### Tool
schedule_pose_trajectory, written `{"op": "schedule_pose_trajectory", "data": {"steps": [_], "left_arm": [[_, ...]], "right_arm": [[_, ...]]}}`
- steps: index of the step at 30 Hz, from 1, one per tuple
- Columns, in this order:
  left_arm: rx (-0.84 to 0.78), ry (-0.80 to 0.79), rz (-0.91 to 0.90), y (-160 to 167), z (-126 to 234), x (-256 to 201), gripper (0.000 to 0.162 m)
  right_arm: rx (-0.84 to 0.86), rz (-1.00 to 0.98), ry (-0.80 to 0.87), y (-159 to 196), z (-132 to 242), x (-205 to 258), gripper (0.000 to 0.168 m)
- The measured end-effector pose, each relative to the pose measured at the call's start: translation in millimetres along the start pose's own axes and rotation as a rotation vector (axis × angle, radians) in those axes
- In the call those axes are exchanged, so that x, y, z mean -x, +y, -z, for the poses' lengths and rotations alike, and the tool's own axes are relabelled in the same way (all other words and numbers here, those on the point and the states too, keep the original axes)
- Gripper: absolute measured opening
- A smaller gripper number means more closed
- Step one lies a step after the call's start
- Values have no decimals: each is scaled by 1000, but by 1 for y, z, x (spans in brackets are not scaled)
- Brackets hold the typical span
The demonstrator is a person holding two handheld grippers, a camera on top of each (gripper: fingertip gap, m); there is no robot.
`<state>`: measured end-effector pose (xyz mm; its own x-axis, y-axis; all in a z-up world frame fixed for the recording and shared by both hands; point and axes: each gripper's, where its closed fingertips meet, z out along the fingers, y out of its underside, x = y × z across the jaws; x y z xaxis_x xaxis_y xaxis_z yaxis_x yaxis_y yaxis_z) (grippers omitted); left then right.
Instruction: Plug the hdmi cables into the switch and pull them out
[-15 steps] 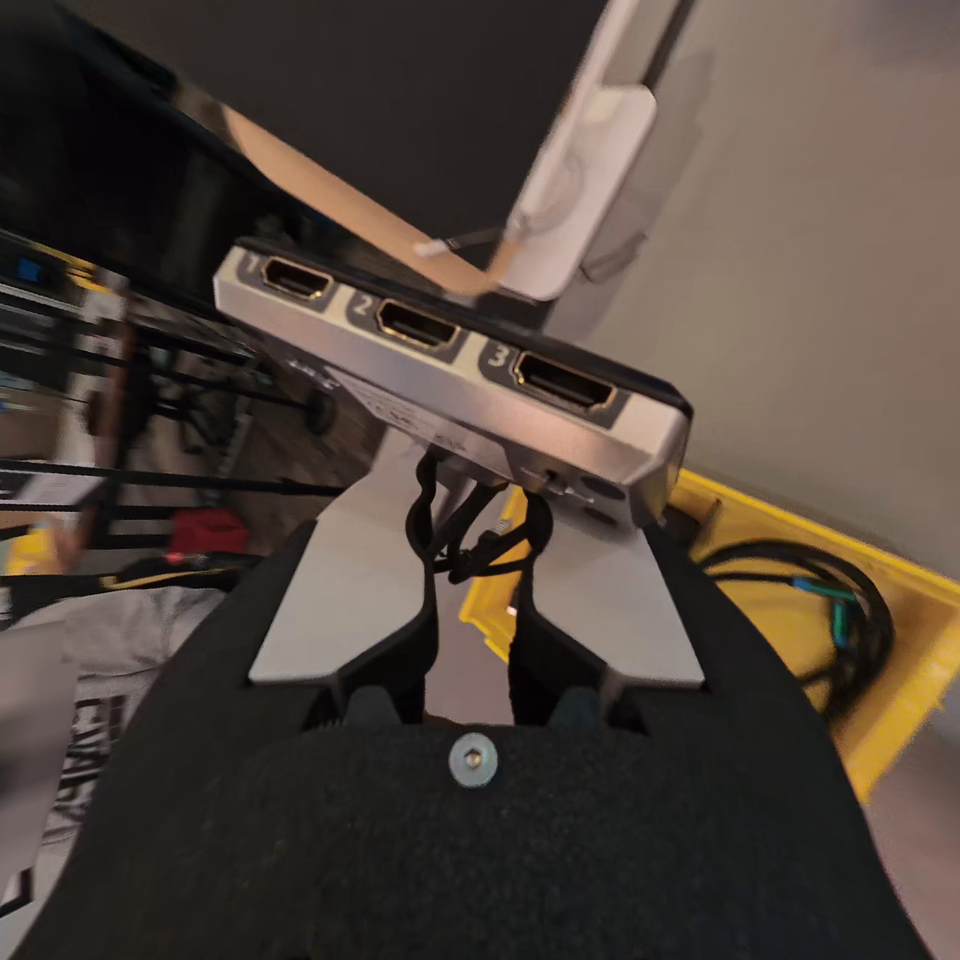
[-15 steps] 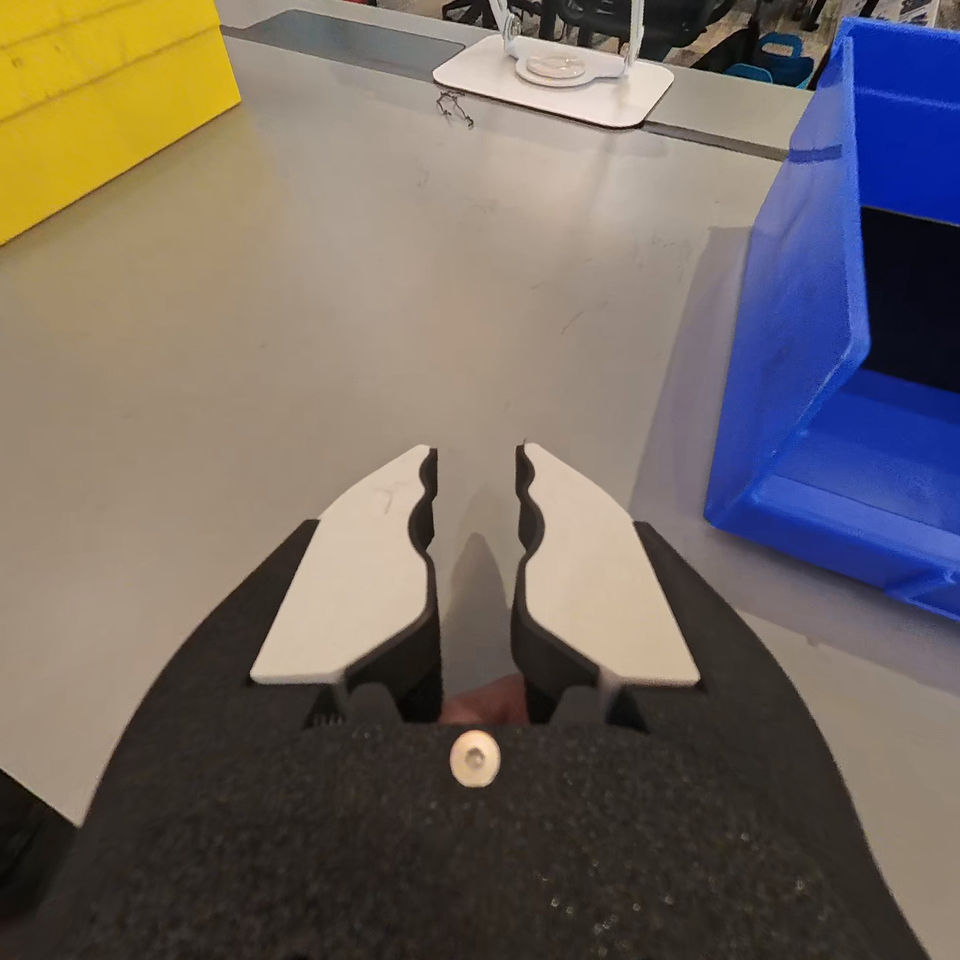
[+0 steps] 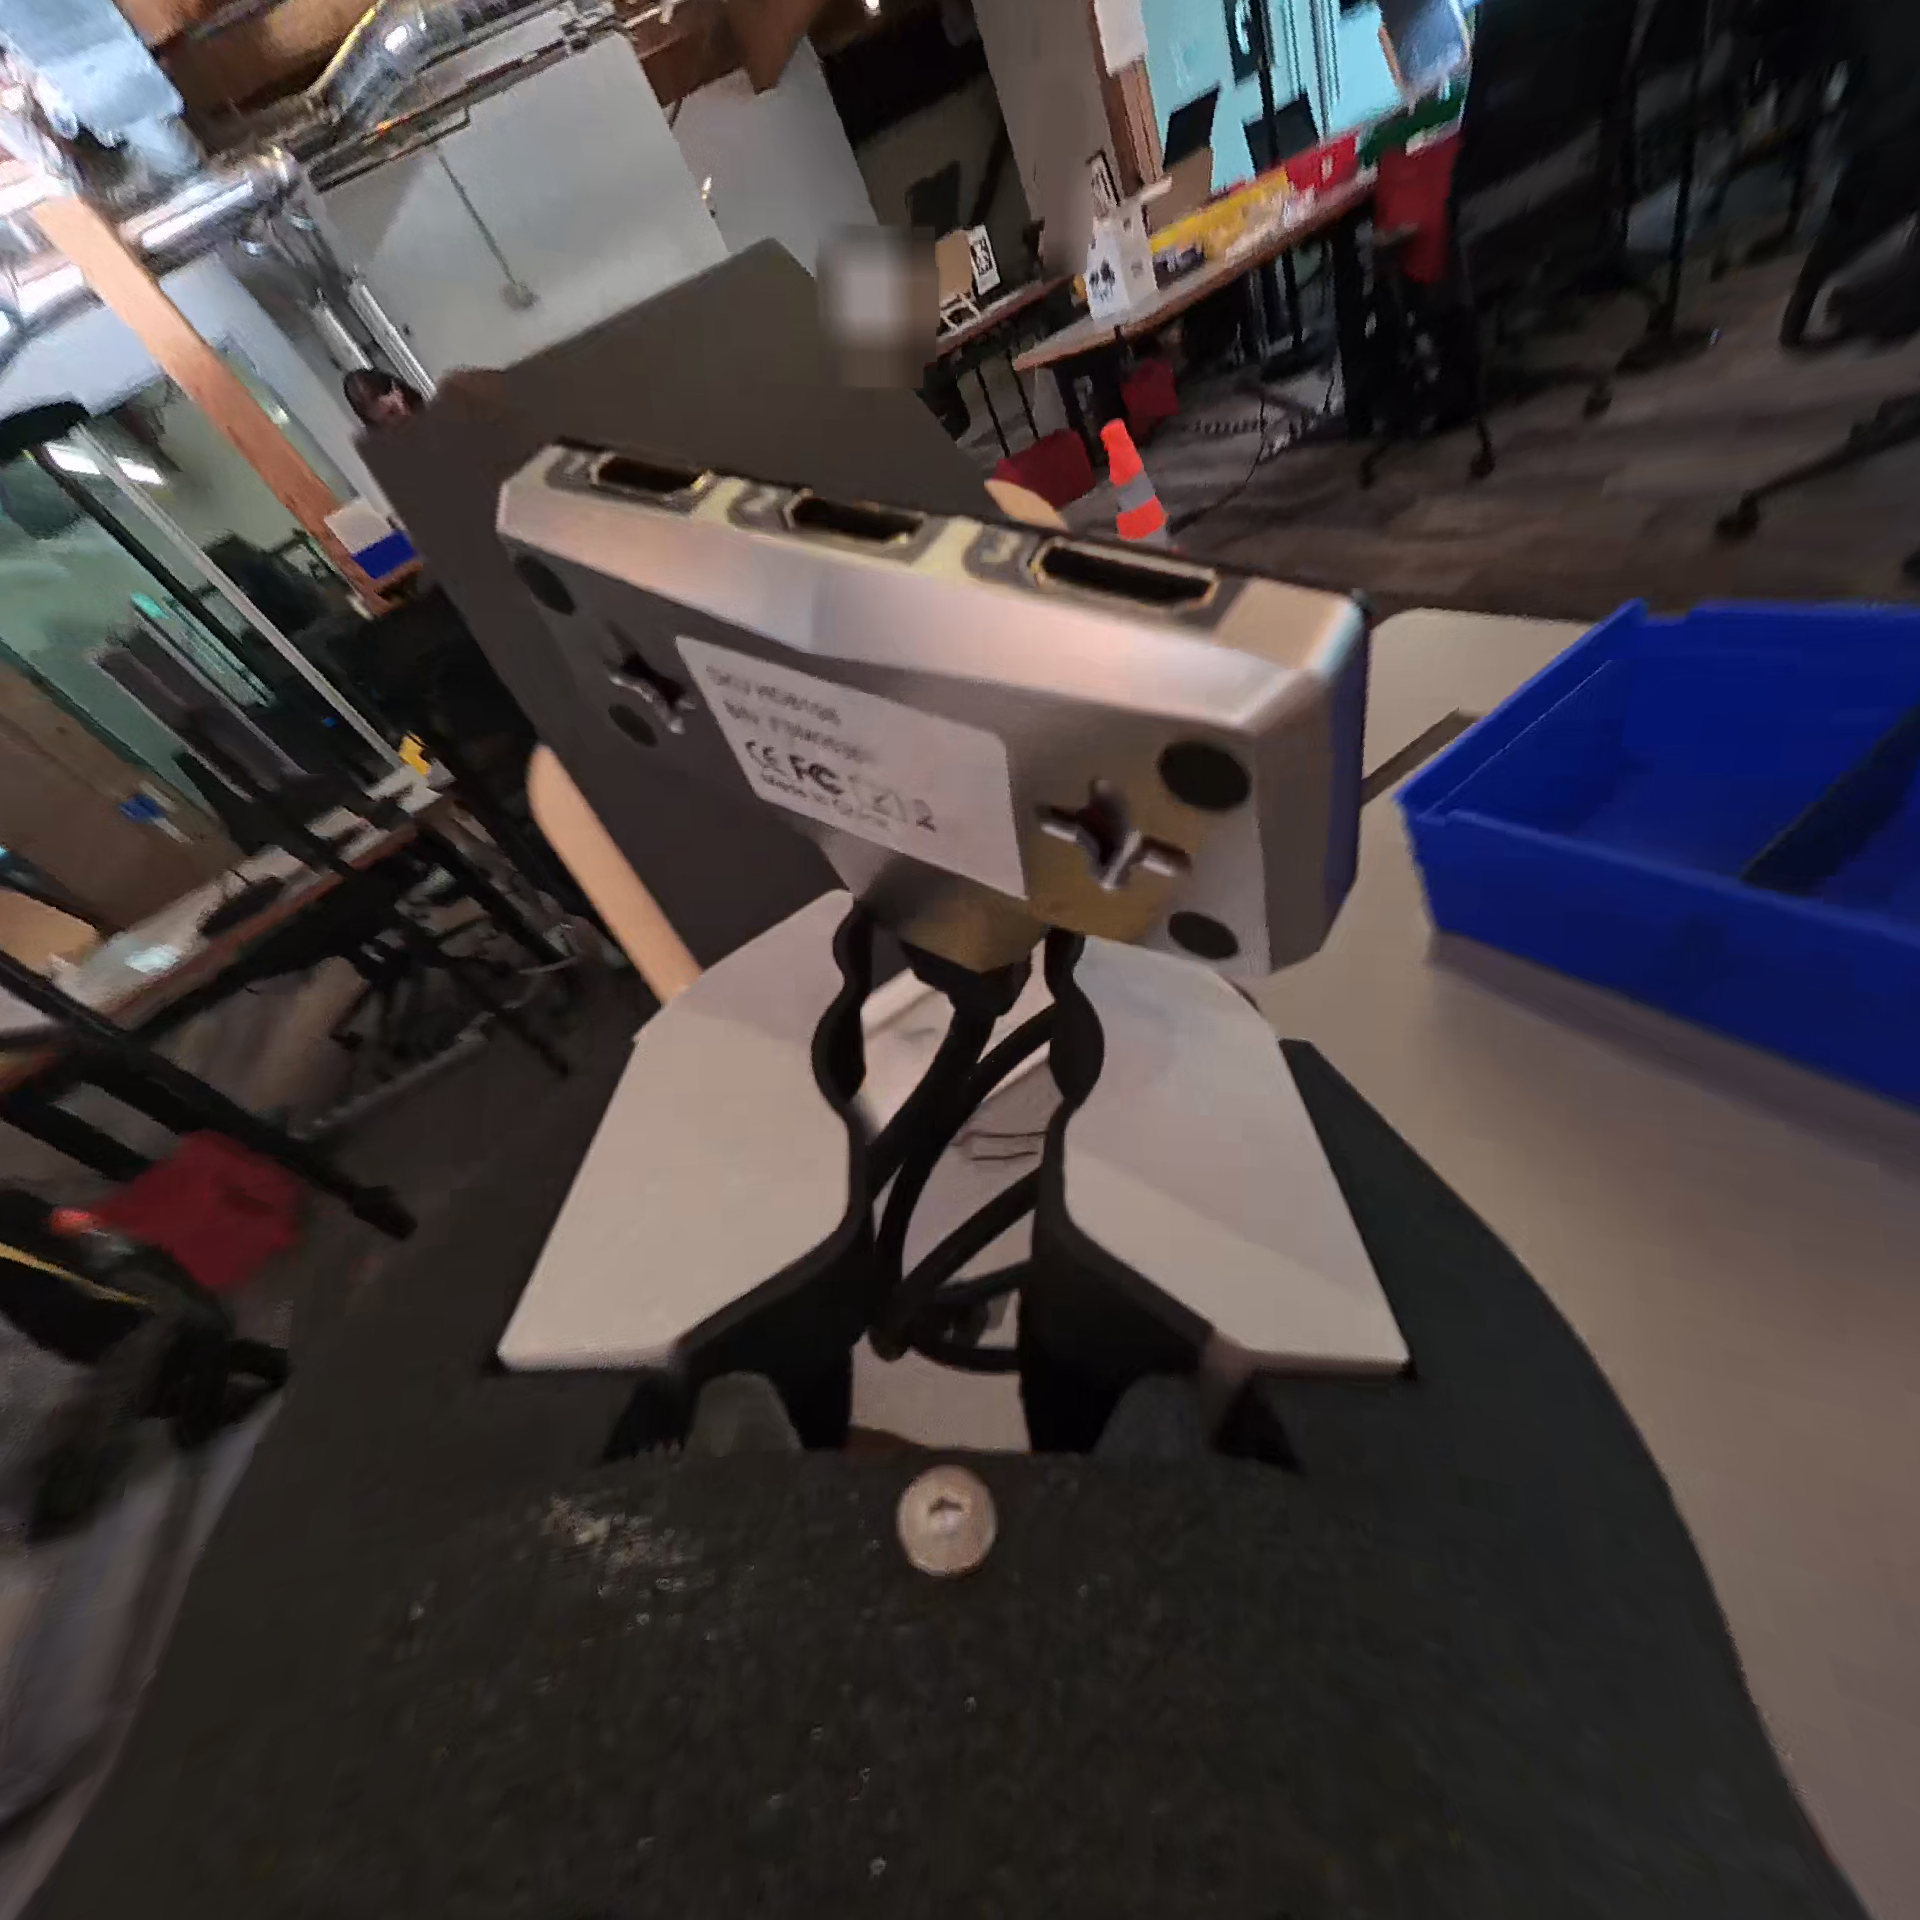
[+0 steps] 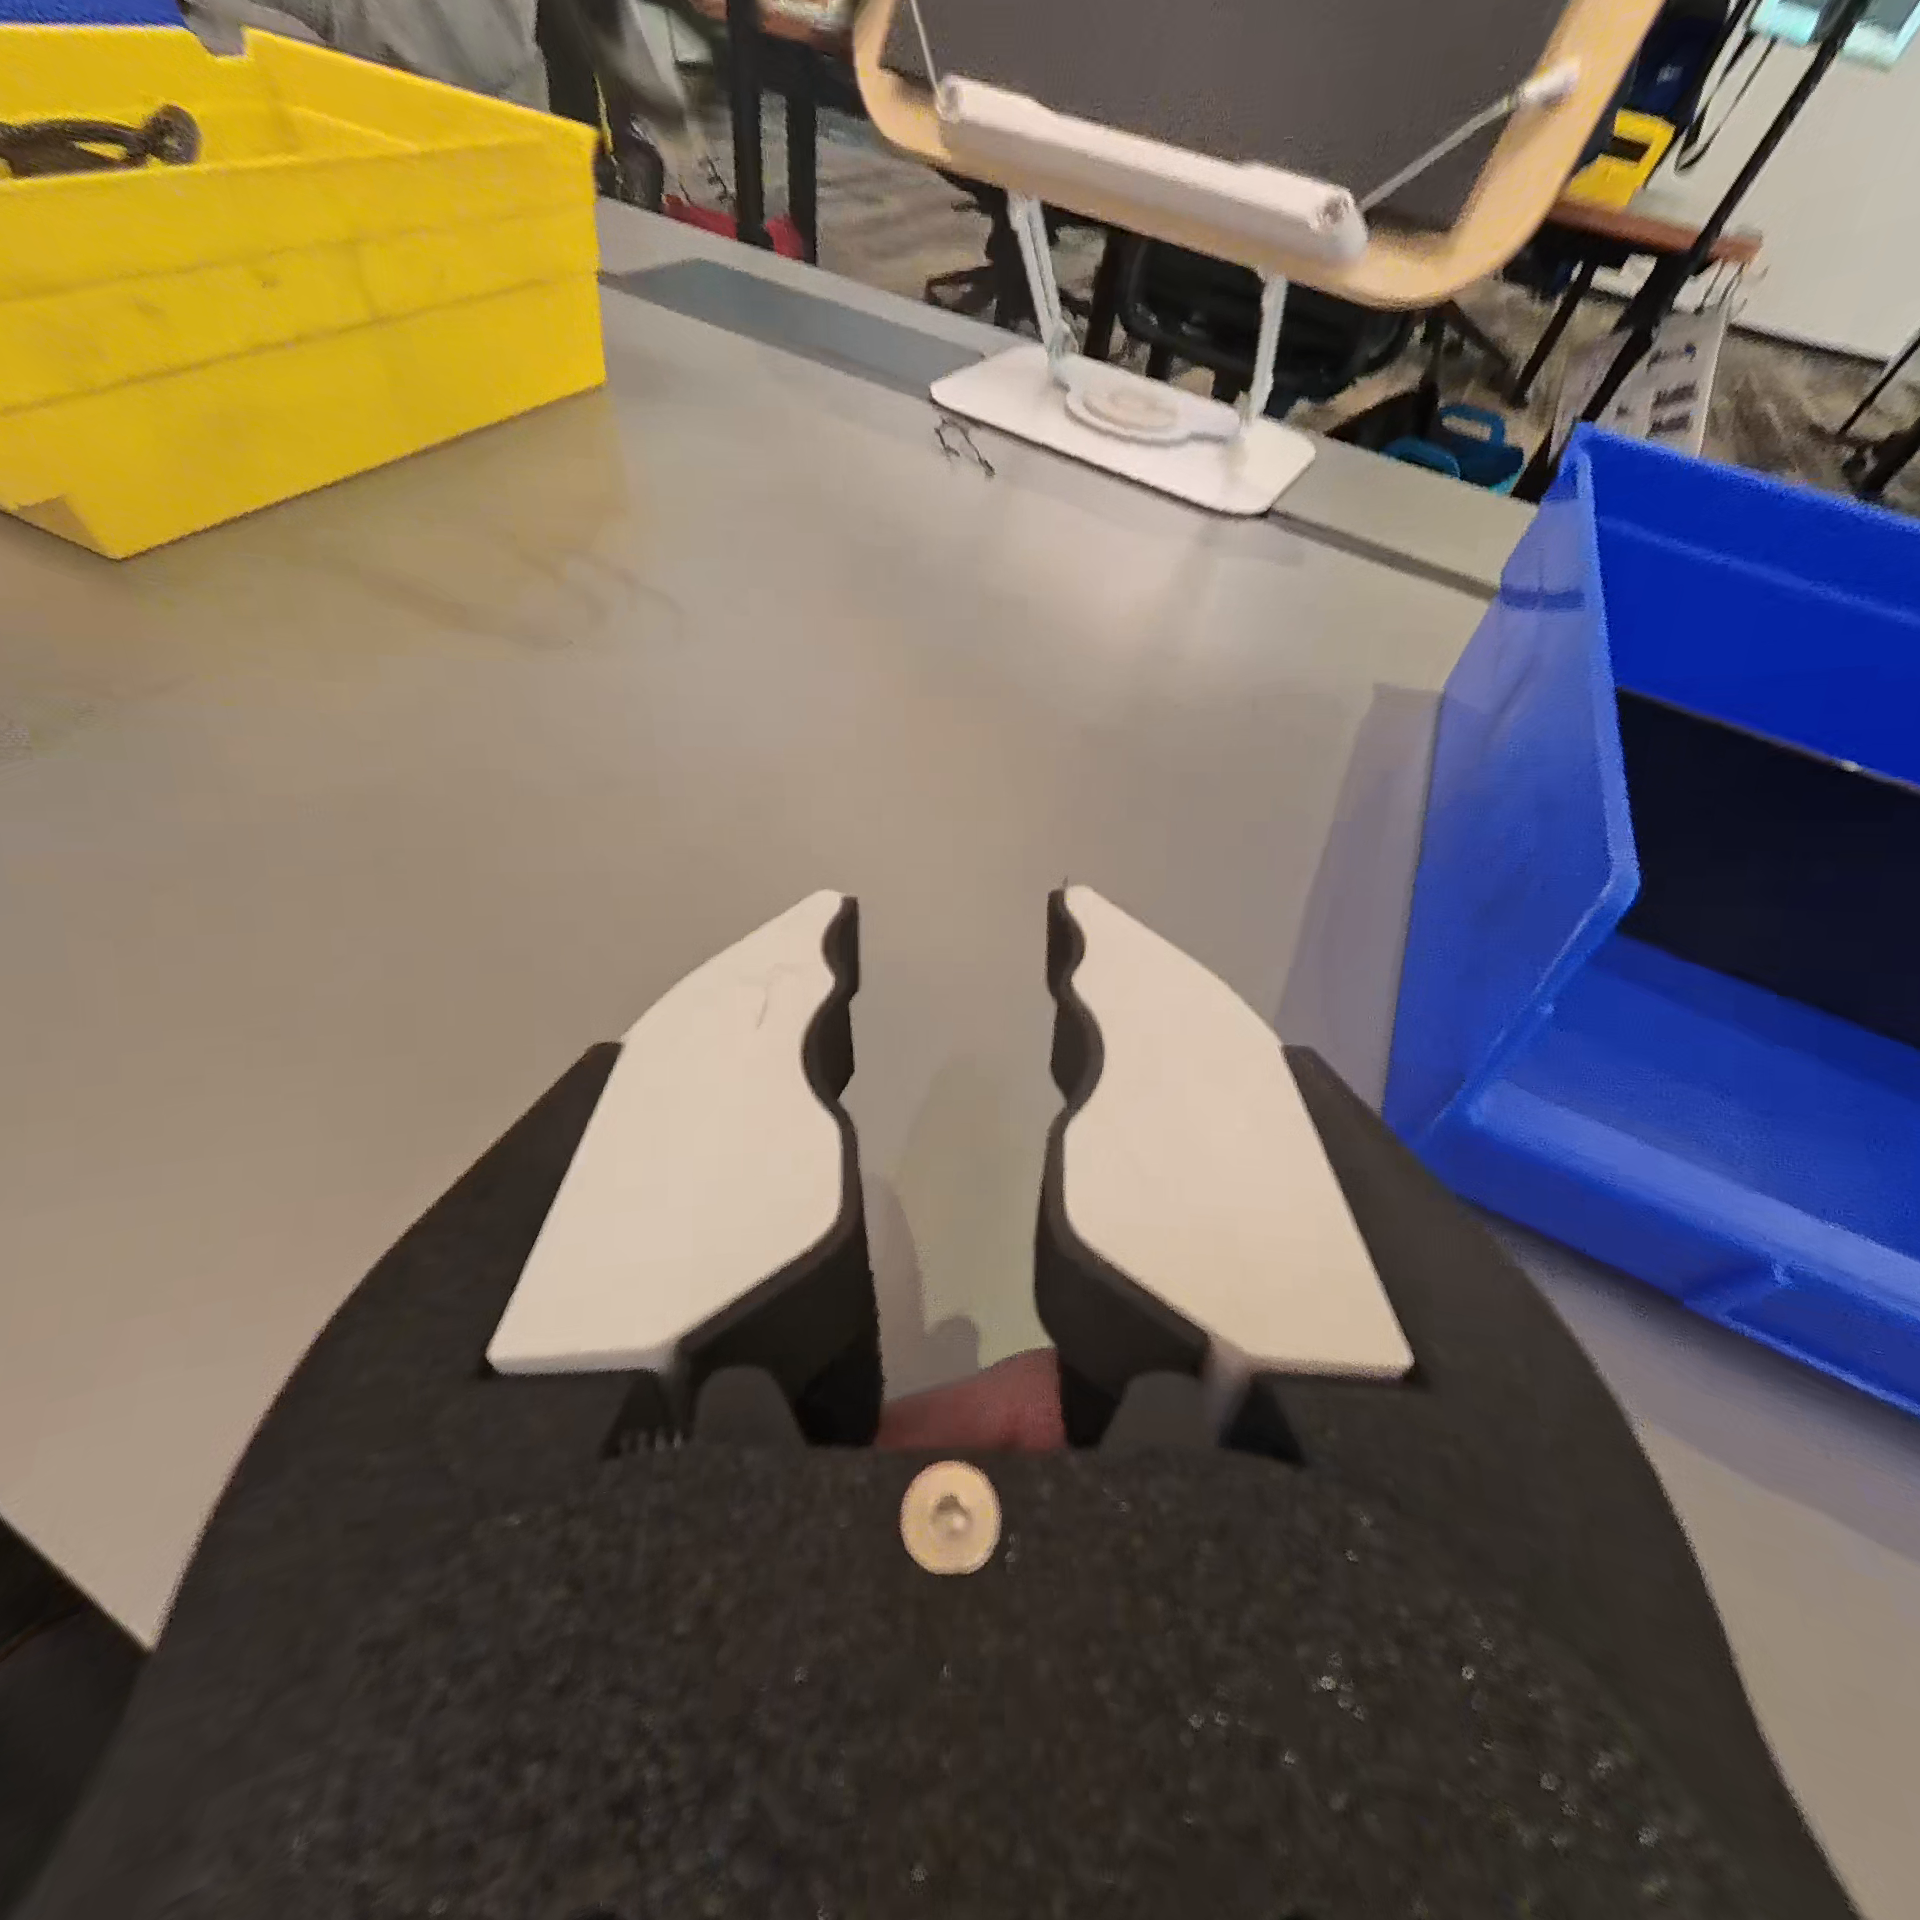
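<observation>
Your left gripper [image 3: 951, 935] grips the switch [image 3: 925, 707] aloft (three ports empty), right gripper [image 4: 951, 914] narrowly open, holding nothing.

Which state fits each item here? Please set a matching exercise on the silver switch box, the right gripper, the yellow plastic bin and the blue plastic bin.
Things:
1. silver switch box
2. right gripper
3. yellow plastic bin
4. blue plastic bin

States:
A. looks empty inside
B. holds a dark cable
C. gripped by the left gripper, ports empty
D. open, holding nothing

Pairs: 1-C, 2-D, 3-B, 4-A
</observation>
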<state>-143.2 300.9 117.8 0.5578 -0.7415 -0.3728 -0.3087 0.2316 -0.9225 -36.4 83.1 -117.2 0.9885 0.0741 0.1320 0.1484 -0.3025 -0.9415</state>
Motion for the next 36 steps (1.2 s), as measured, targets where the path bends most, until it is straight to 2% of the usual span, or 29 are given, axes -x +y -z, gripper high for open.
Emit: {"op": "schedule_pose_trajectory", "data": {"steps": [7,11,13,16,19,22,23,25,29,33,36], "left_arm": [[-81,-135,257,71,-3,-76,31],[-99,-134,171,101,4,-114,31],[-99,-130,80,105,7,-128,31],[-116,-130,51,103,11,-138,31],[-108,-164,0,104,11,-141,31],[-97,-211,-8,106,12,-139,30],[-87,-229,-8,109,12,-137,31],[-97,-212,4,110,12,-142,31],[-138,-170,-79,106,14,-164,30],[-117,-120,-72,112,13,-174,31],[-94,-55,-52,115,22,-180,22]], "right_arm": [[-165,-18,-6,-30,8,10,38],[-249,-77,-114,-61,5,29,38],[-268,-111,-159,-79,-1,36,38],[-330,-119,-187,-115,-9,40,38],[-334,-133,-213,-135,-25,46,39],[-331,-144,-219,-139,-42,54,40],[-347,-139,-223,-141,-43,57,26],[-399,-147,-188,-150,-45,53,33],[-336,-165,-194,-151,-60,49,31],[-218,-125,-251,-143,-65,44,23],[-233,-46,-230,-144,-63,38,23]]}}
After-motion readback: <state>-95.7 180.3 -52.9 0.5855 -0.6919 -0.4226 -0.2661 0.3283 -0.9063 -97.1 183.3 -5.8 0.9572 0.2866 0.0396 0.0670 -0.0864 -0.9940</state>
